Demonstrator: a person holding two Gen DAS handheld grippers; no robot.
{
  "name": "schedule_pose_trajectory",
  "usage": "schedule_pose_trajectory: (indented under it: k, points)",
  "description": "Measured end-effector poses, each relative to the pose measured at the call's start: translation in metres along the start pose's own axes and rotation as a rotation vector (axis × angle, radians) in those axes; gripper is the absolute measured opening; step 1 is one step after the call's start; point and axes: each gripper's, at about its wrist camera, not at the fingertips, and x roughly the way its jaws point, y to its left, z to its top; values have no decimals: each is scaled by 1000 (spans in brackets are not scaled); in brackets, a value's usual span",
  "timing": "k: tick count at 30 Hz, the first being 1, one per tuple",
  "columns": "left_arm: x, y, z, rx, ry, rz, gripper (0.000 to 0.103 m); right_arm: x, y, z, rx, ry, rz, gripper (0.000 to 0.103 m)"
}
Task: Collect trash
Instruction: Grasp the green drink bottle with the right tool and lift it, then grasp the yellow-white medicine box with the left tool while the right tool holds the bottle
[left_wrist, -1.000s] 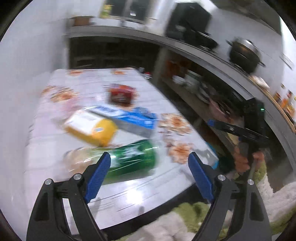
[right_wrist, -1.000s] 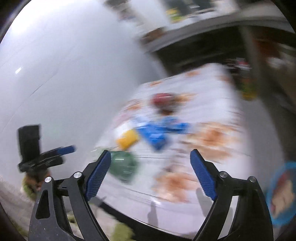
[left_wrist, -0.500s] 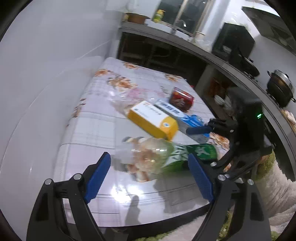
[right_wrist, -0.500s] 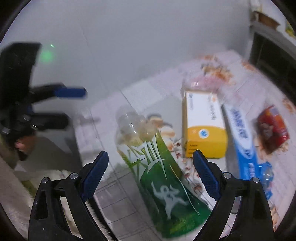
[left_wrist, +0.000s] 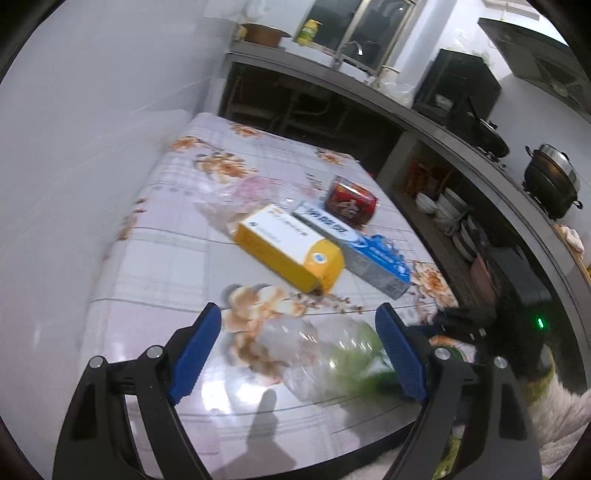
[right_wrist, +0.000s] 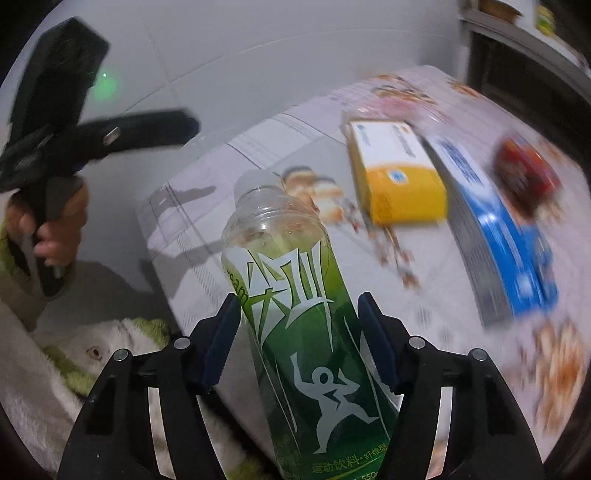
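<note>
Empty clear plastic bottle (right_wrist: 295, 302) with a green label, lying on its side at the near edge of the table (left_wrist: 166, 258), neck pointing toward the white wall; no liquid is visible inside, and whether it carries a cap cannot be told. Right gripper (right_wrist: 299, 339): jaws closing, one blue pad on either side of the bottle's labelled body; a narrow gap shows at the right pad, while contact at the left pad cannot be told. Left gripper (left_wrist: 299, 350): jaws spread wide, holding nothing, poised over the bottle's clear neck end without touching it.

Farther along the floral tablecloth, a yellow-and-white carton (left_wrist: 291, 247) lies flat, closed; just beside it on the right lies a long blue-and-white box (left_wrist: 354, 247), its contents hidden. Beyond these sits a red snack packet (left_wrist: 351, 203), and to the left a crumpled clear plastic bag (left_wrist: 240, 192). A hand (right_wrist: 51, 229) grips the left tool's handle.
</note>
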Motion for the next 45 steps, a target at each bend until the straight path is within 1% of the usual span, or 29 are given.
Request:
schedule_pose_trajectory:
  k: [2, 5, 8, 9, 12, 13, 15, 17, 18, 19, 22, 24, 26, 30, 34, 36, 39, 40, 42, 45]
  points:
    - [9, -8, 2, 14, 9, -19, 83, -11, -4, -16, 49, -12, -26, 61]
    - [25, -17, 6, 25, 30, -32, 83, -34, -13, -48, 148, -28, -99, 61]
    - [45, -19, 15, -9, 56, -25, 83, -53, -28, -72, 258, -42, -168, 61]
    - [51, -17, 18, -27, 63, -19, 83, -61, -36, -83, 318, -55, -197, 61]
    - [77, -12, 35, -121, 83, 45, 83, -76, -55, -104, 465, -98, -261, 61]
    - [84, -12, 40, -140, 83, 60, 83, -80, -60, -108, 500, -112, -279, 61]
    - [98, -13, 49, -171, 81, 116, 83, -86, -72, -115, 574, -143, -319, 61]
    - [116, -14, 57, -201, 70, 203, 83, -92, -82, -122, 639, -176, -360, 61]
    - [123, -14, 59, -226, 67, 254, 83, -93, -84, -123, 655, -183, -367, 61]
    - [127, -13, 59, -247, 64, 283, 83, -95, -86, -124, 672, -191, -377, 61]
    - [141, -14, 62, -285, 68, 336, 86, -94, -87, -121, 673, -198, -406, 61]
    - [147, -15, 63, -313, 65, 352, 86, -92, -86, -120, 660, -194, -411, 61]
    - [150, -15, 64, -323, 56, 364, 89, -94, -83, -121, 643, -193, -416, 61]
    - [162, -18, 65, -295, 54, 425, 89, -94, -85, -122, 643, -195, -417, 61]
    - [168, -16, 63, -279, 35, 498, 89, -95, -86, -124, 656, -203, -408, 61]
    - [170, -14, 61, -262, 41, 500, 89, -95, -88, -125, 663, -204, -402, 61]
    - [167, -10, 57, -241, 30, 473, 89, -95, -88, -124, 666, -202, -401, 61]
    - [166, -9, 57, -240, 32, 474, 89, -95, -88, -124, 665, -200, -402, 61]
    - [165, -5, 57, -266, 33, 480, 89, -94, -87, -122, 661, -195, -406, 61]
    - [165, 2, 59, -353, 40, 461, 89, -93, -86, -120, 656, -191, -413, 61]
